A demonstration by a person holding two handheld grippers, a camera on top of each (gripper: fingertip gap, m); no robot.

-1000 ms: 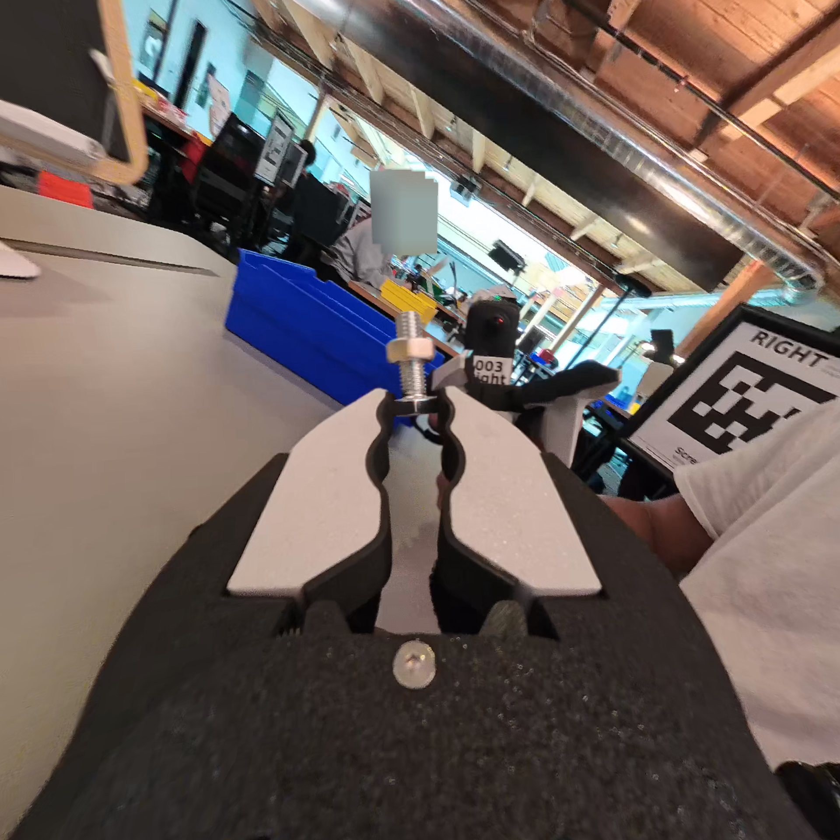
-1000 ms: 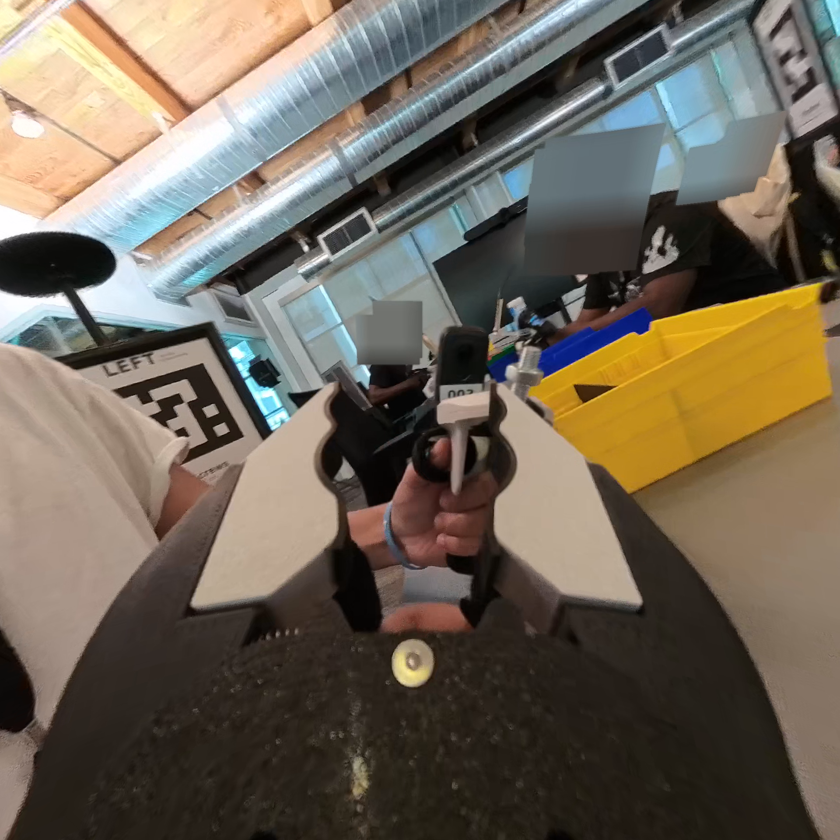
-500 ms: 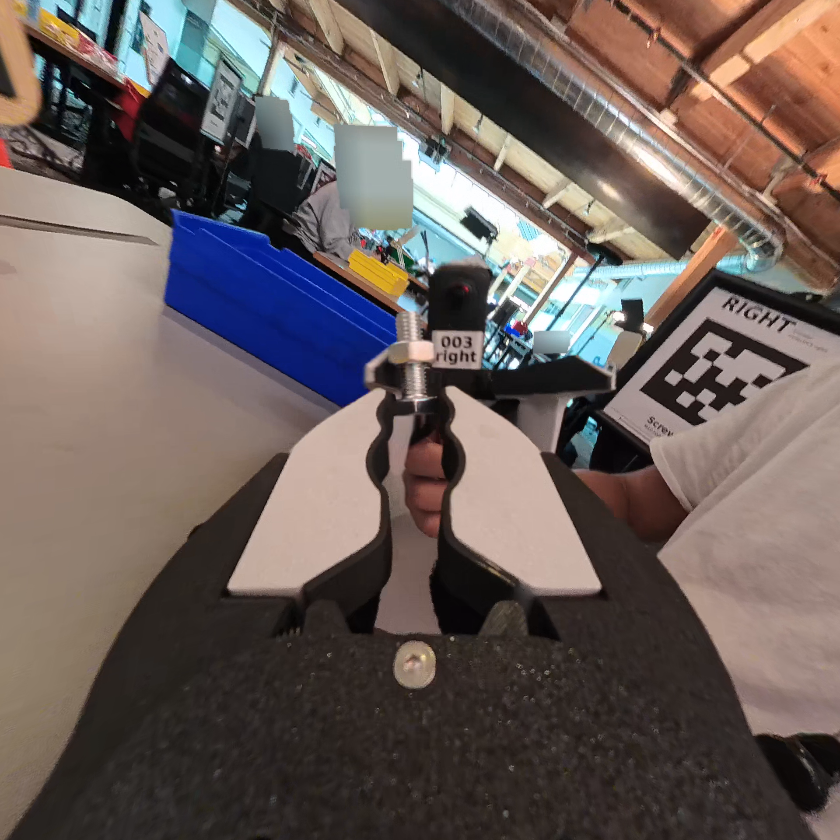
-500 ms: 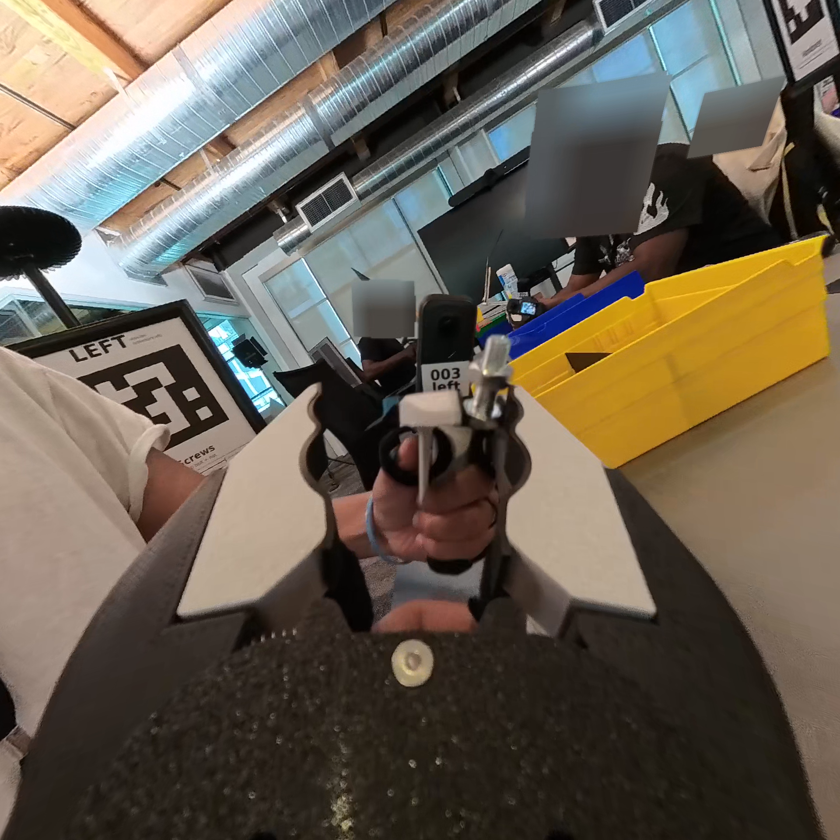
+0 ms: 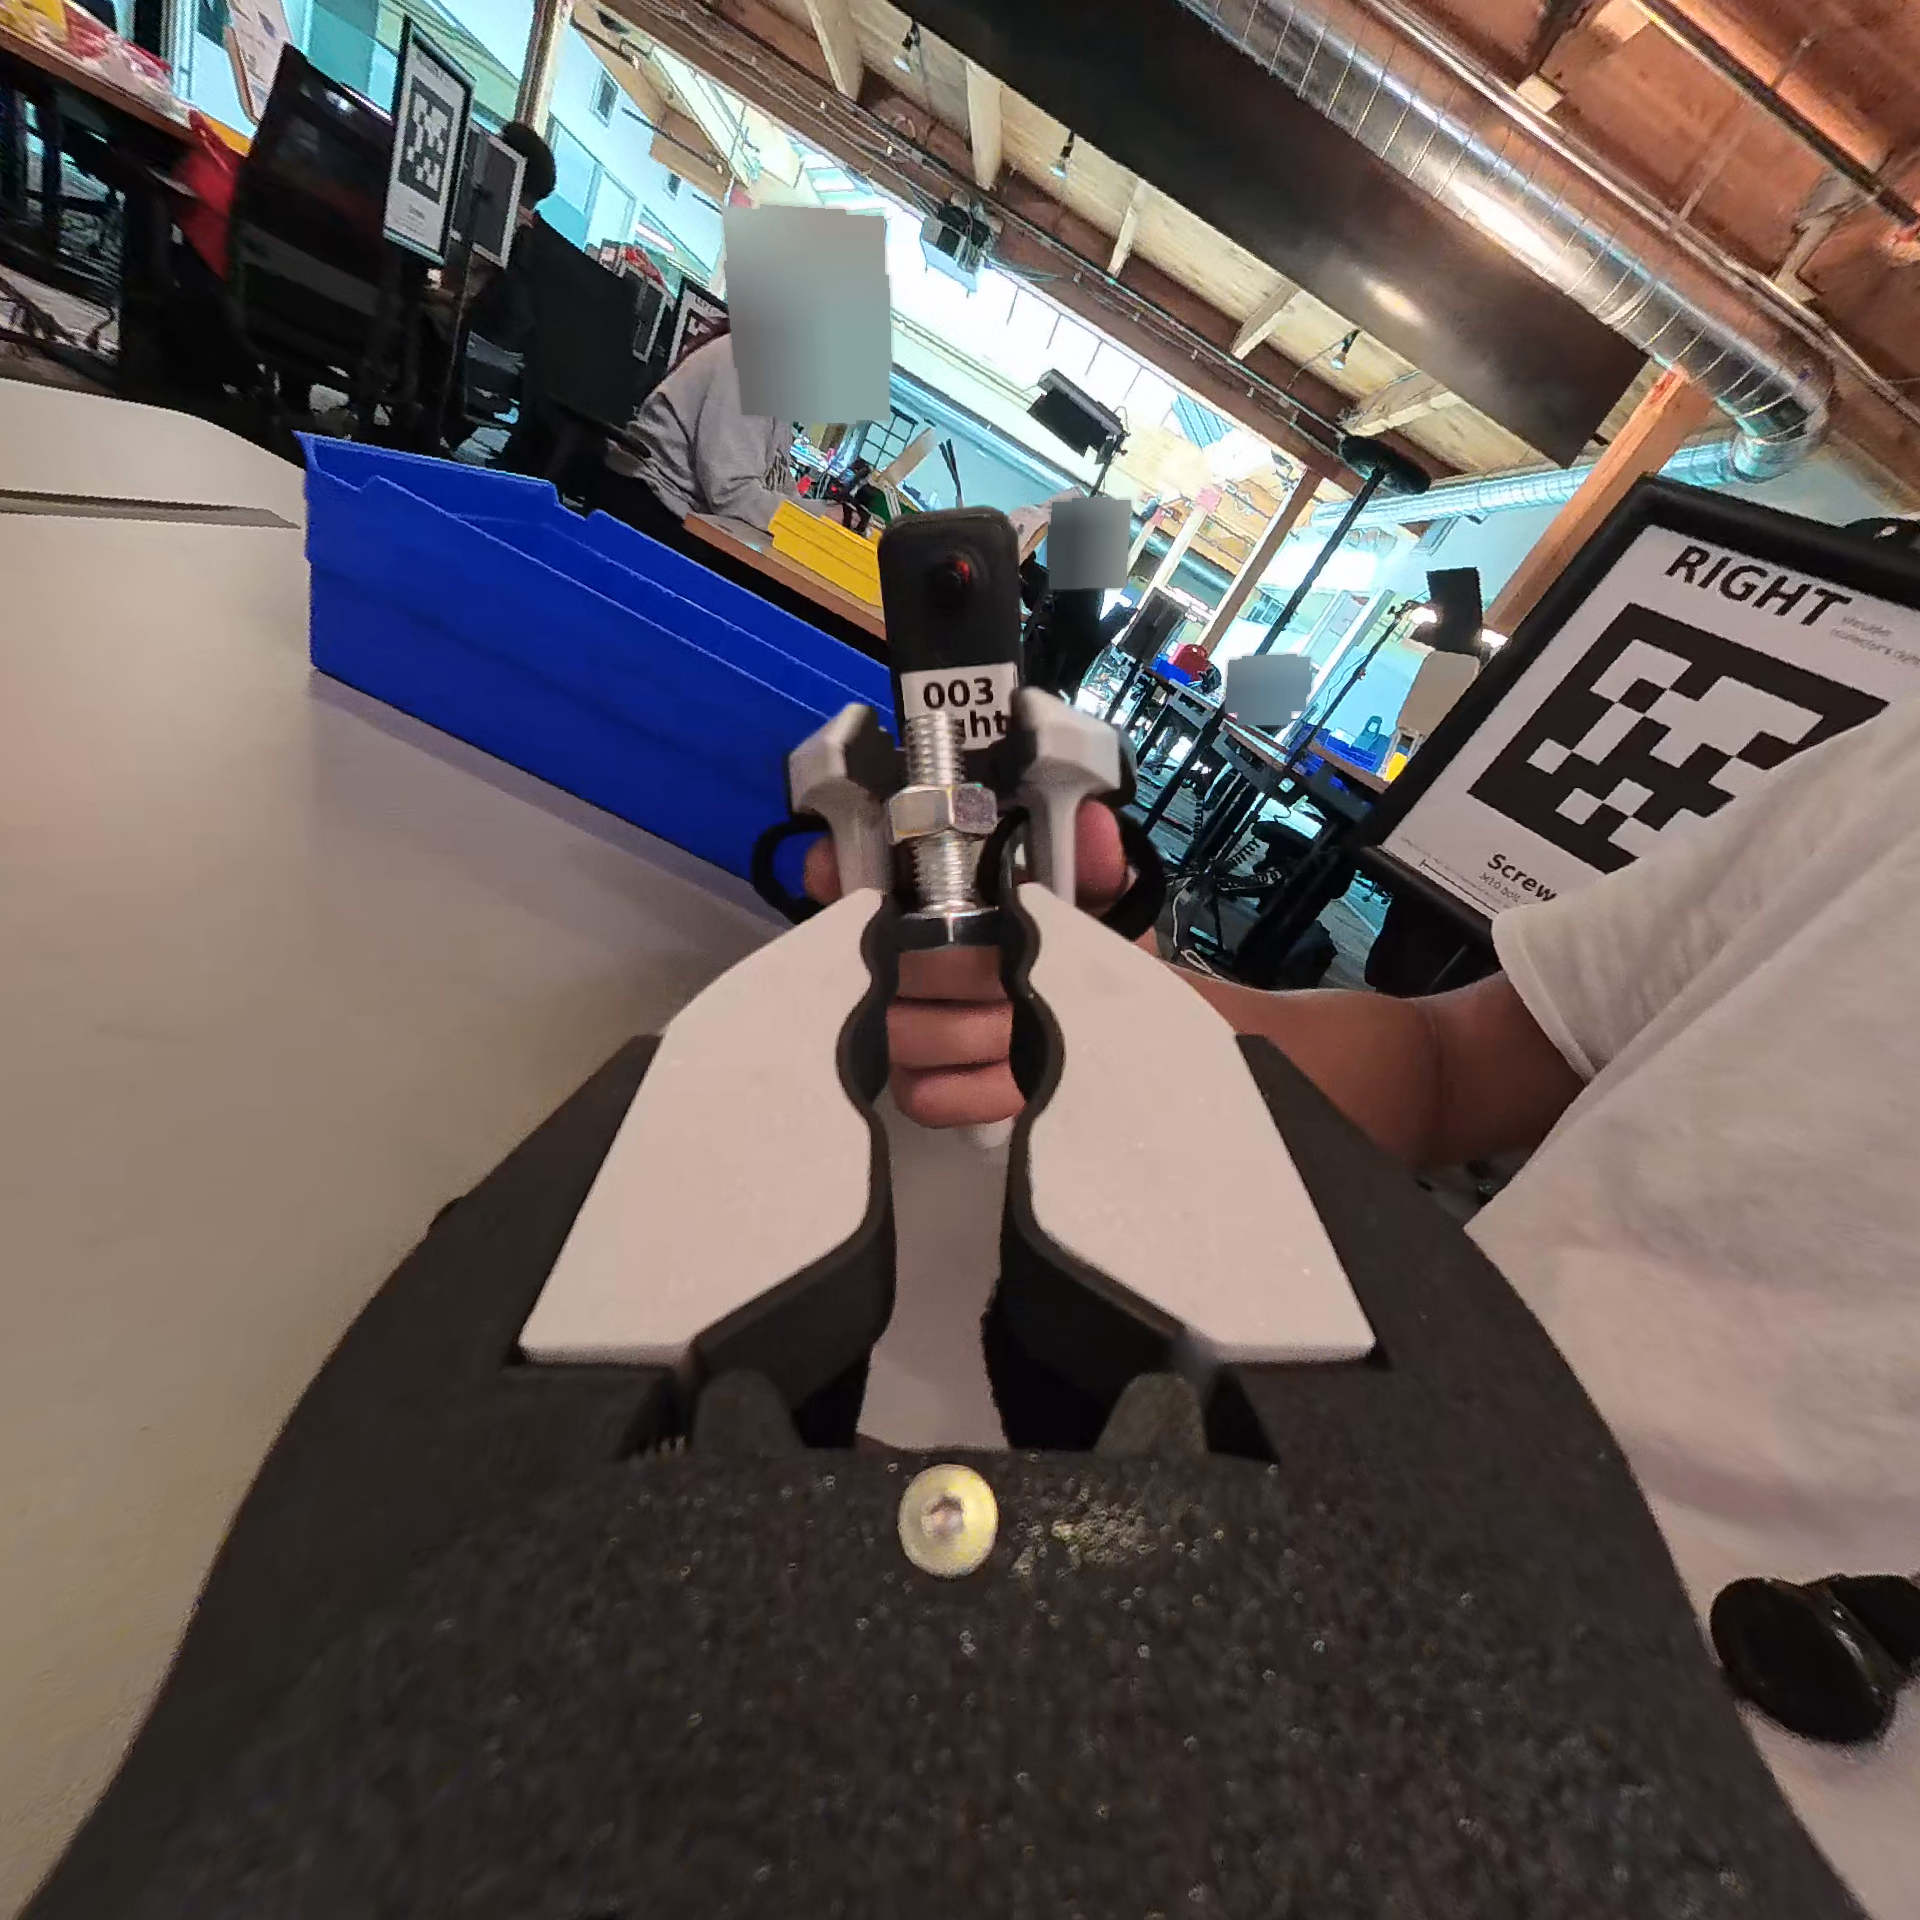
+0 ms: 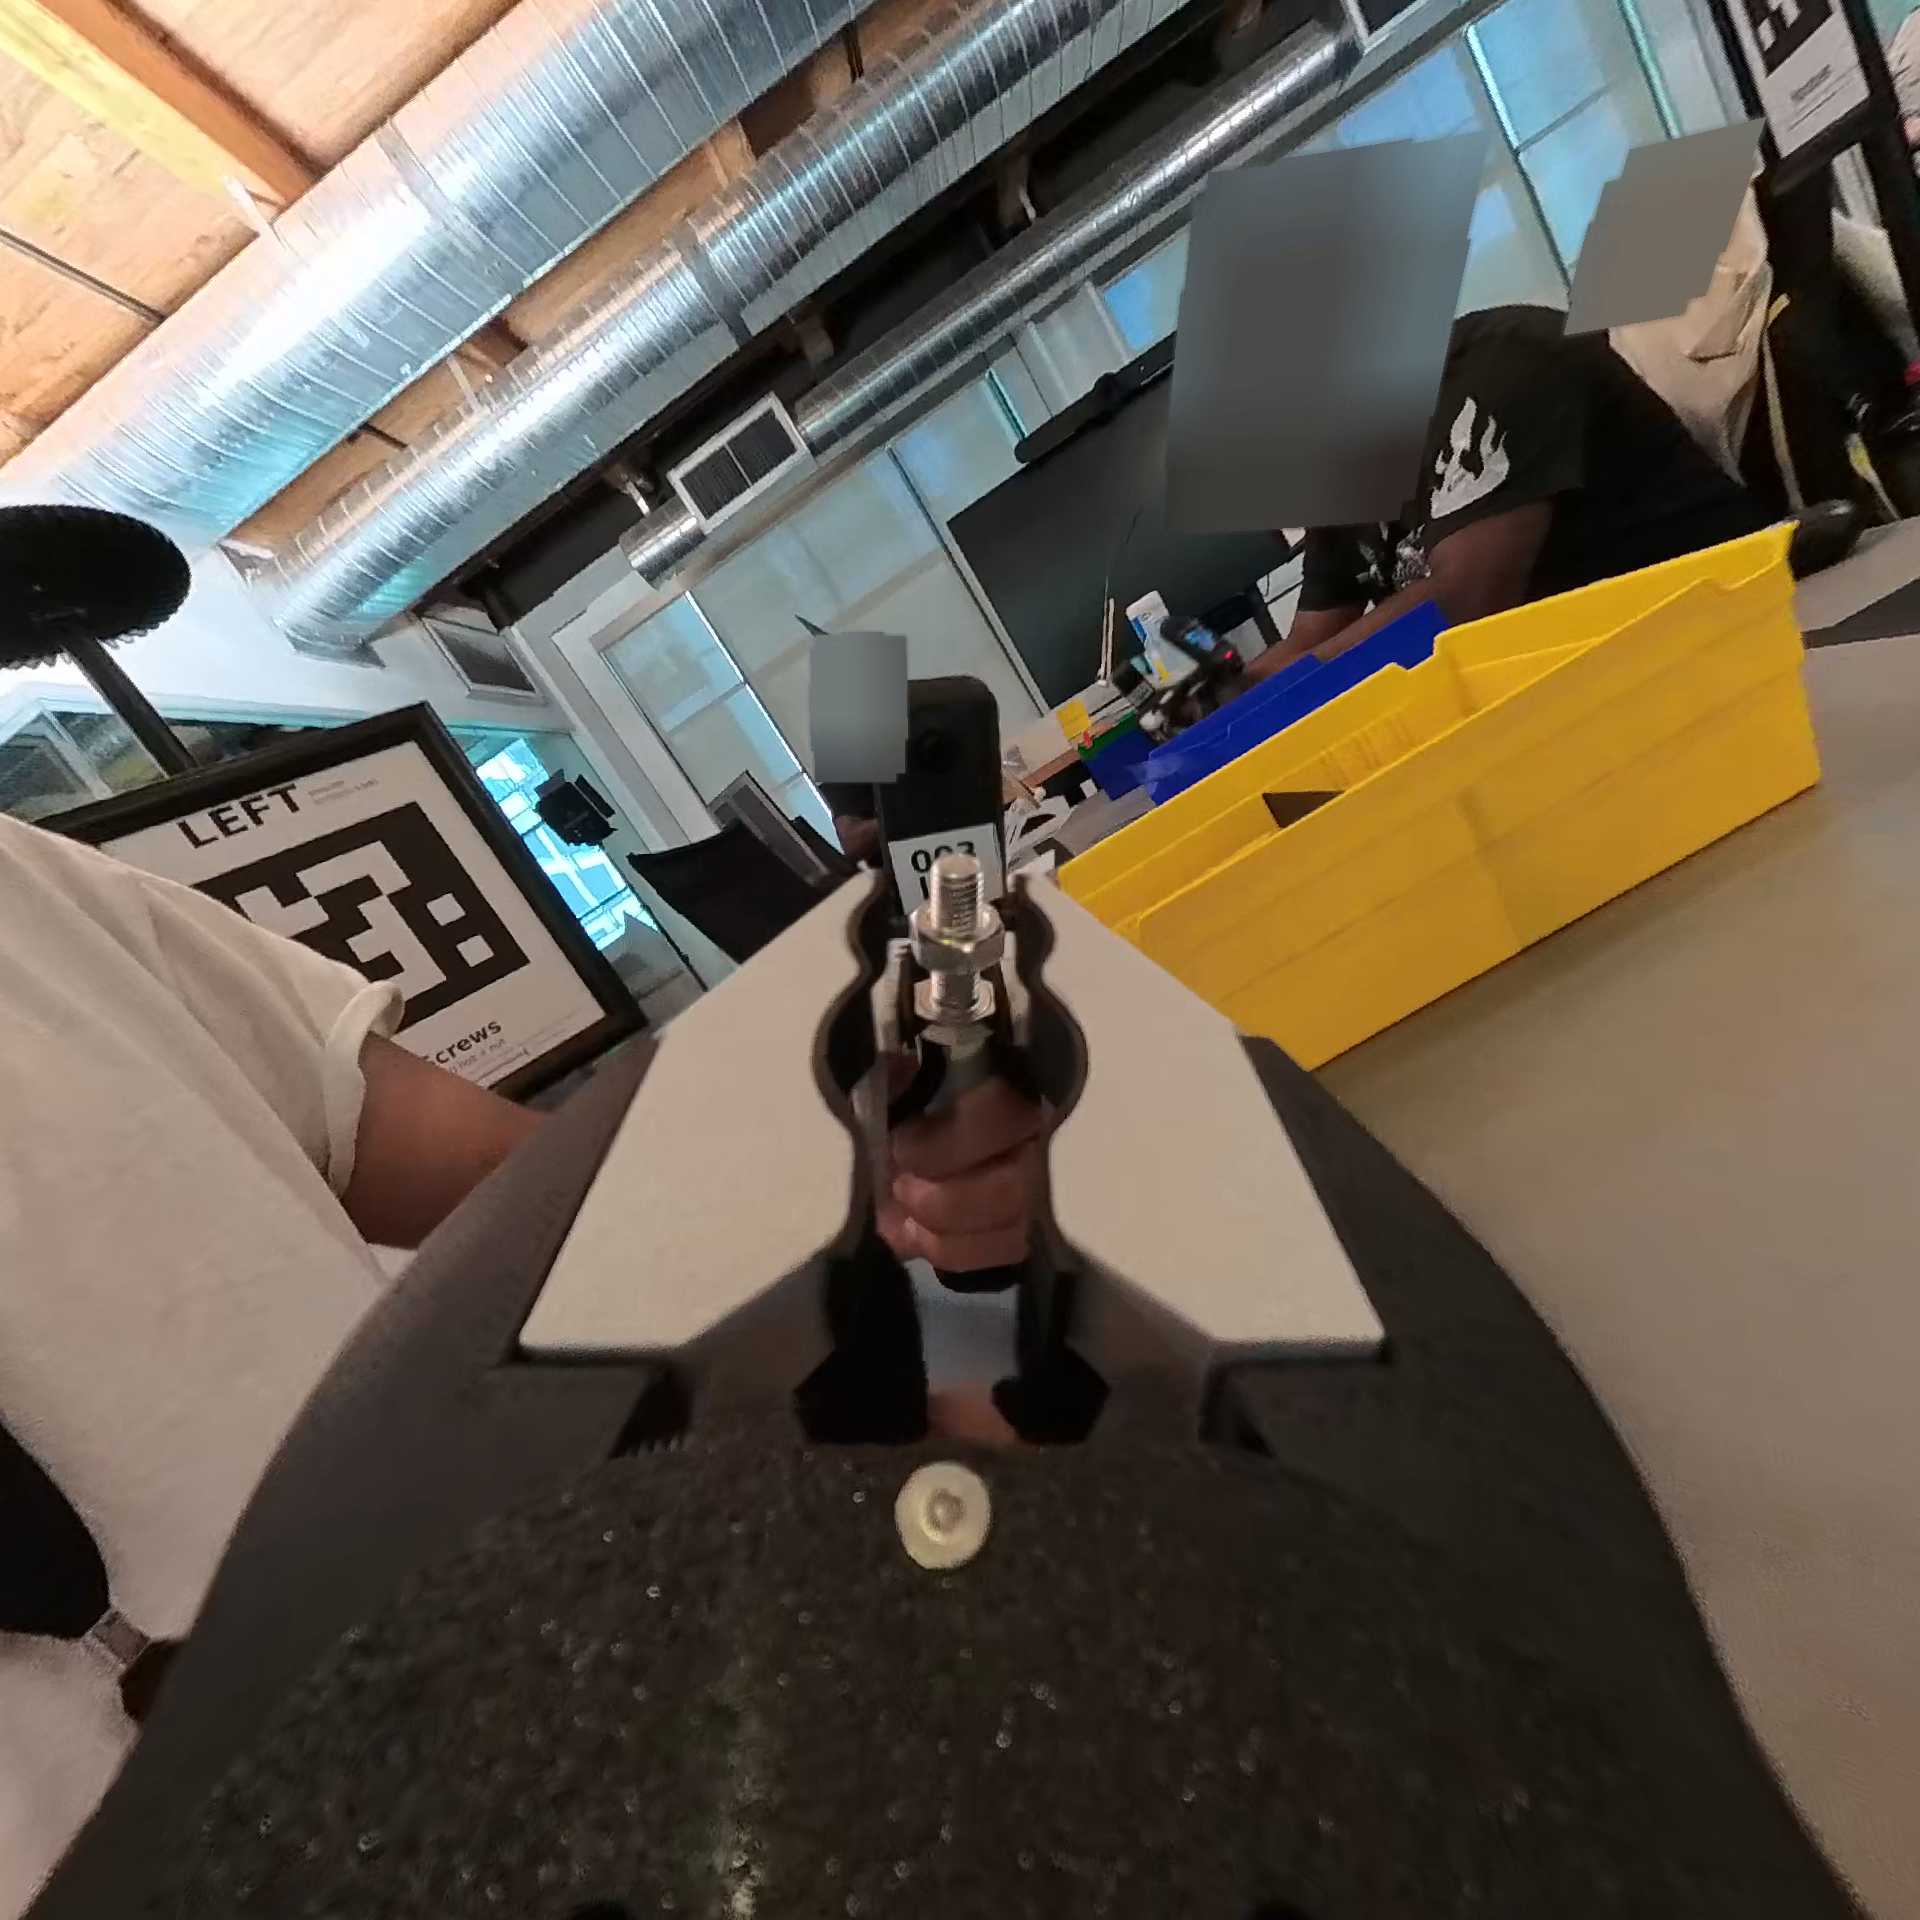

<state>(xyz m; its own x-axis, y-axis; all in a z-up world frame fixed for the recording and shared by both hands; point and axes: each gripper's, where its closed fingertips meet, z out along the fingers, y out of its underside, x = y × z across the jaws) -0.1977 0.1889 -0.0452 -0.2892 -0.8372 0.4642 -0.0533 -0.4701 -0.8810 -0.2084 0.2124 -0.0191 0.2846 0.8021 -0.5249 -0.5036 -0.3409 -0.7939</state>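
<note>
Between the left gripper's (image 5: pixel 945 925) closed white fingertips stands a threaded steel bolt (image 5: pixel 938 831), hex nut (image 5: pixel 940 812) midway up. Right gripper (image 5: pixel 951 774), earlier beside it, now brackets the nut, grip uncertain. Blue bin (image 5: pixel 540 613) sits at the grey table's (image 5: pixel 260 987) far edge.

One bolt (image 5: pixel 938 821), one nut (image 5: pixel 940 812), two grippers (image 5: pixel 948 928) (image 6: pixel 954 914), two bins (blue (image 5: pixel 540 613), yellow (image 6: pixel 1455 831)), two framed marker signs (image 5: pixel 1704 727) (image 6: pixel 353 914).
</note>
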